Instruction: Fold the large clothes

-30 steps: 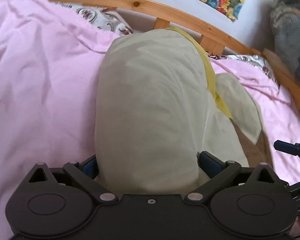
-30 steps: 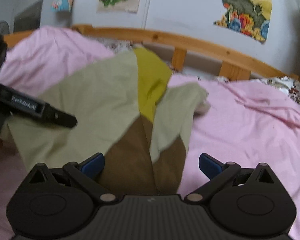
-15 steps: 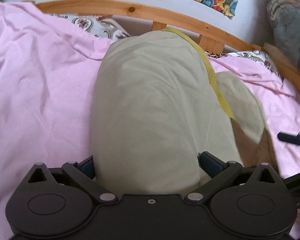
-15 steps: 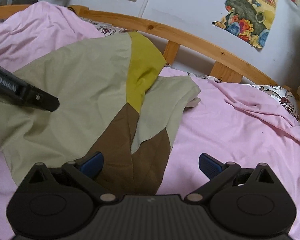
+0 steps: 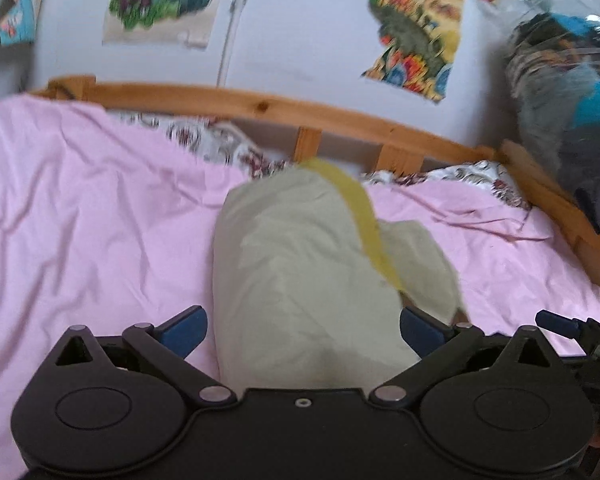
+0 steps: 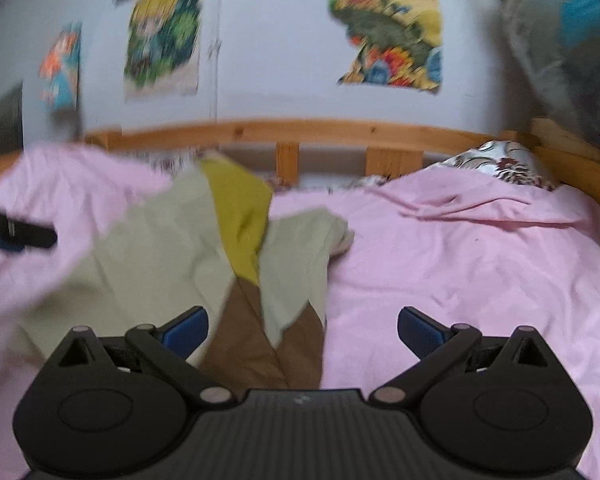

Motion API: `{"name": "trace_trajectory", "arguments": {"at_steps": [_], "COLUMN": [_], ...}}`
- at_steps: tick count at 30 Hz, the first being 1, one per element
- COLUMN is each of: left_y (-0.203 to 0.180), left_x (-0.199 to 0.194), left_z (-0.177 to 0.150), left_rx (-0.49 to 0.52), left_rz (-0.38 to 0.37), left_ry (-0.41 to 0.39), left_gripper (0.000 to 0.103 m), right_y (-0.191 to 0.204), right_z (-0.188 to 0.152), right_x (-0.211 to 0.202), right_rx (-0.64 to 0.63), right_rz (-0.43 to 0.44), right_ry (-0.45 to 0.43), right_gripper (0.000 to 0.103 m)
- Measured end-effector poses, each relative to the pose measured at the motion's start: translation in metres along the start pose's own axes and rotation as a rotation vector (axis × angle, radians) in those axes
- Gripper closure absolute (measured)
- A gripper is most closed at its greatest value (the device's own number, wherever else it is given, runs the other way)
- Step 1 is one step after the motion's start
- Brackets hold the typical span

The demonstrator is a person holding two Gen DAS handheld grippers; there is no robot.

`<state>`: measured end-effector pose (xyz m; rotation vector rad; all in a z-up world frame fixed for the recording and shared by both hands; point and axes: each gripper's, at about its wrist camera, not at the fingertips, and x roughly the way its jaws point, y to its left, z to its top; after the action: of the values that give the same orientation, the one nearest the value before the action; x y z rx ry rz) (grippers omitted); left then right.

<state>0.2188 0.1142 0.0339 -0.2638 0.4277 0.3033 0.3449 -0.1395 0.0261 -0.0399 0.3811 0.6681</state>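
Note:
A large garment in pale olive, mustard yellow and brown lies on the pink bed sheet (image 5: pixel 80 220). In the left wrist view its pale olive part (image 5: pixel 300 280) lies between the wide-apart fingers of my left gripper (image 5: pixel 302 330), which is open. A yellow band (image 5: pixel 364 220) runs along its right side. In the right wrist view the garment (image 6: pixel 172 248) spreads to the left, its brown part (image 6: pixel 256 344) under my open right gripper (image 6: pixel 302 330). The left gripper's fingertip (image 6: pixel 28 236) shows at the left edge there.
A wooden bed rail (image 5: pixel 260 108) runs along the far side, with a patterned pillow (image 6: pixel 508 164) against it. Posters (image 6: pixel 384 24) hang on the wall. Dark clothes (image 5: pixel 572 92) hang at the right. The right gripper's finger (image 5: pixel 556 322) shows at the right.
Both grippers have drawn back and tilted up, so more wall shows. The garment looks smaller and farther in the left wrist view. Both stay open.

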Motion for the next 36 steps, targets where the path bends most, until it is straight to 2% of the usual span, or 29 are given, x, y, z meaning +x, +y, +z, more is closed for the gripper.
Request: {"name": "trace_trajectory", "arguments": {"at_steps": [4,8,12,18,25,36], "left_y": [-0.011,-0.017,-0.023,-0.017,-0.005,0.001], "left_x": [-0.045,-0.091,-0.126,-0.156,-0.172,-0.171], "left_z": [-0.002,-0.009,-0.017,-0.035,-0.062,-0.109], "left_rx": [-0.012,0.000,0.032,0.020,0.023,0.033], "left_rz": [-0.001,0.008,0.027,0.033,0.063,0.125], "left_ry": [-0.059,-0.111,-0.127,-0.123,-0.107,-0.081], "left_gripper": [0.001,0.001,0.001,0.001,0.001,0.001], "right_y": [0.005,0.015,0.024,0.036,0.054,0.081], "right_z": [0.011,0.021,0.025,0.022,0.001,-0.046], "right_x": [-0.046,-0.090,-0.132,-0.177,-0.197,-0.195], "right_rx": [0.080,0.103,0.099,0.073,0.046,-0.005], "right_rz": [0.044,0.073,0.071,0.056,0.060,0.078], "right_ry": [-0.072,-0.133,-0.180,-0.208,-0.199,-0.113], "right_gripper": [0.000,0.000,0.000,0.000,0.000,0.000]}}
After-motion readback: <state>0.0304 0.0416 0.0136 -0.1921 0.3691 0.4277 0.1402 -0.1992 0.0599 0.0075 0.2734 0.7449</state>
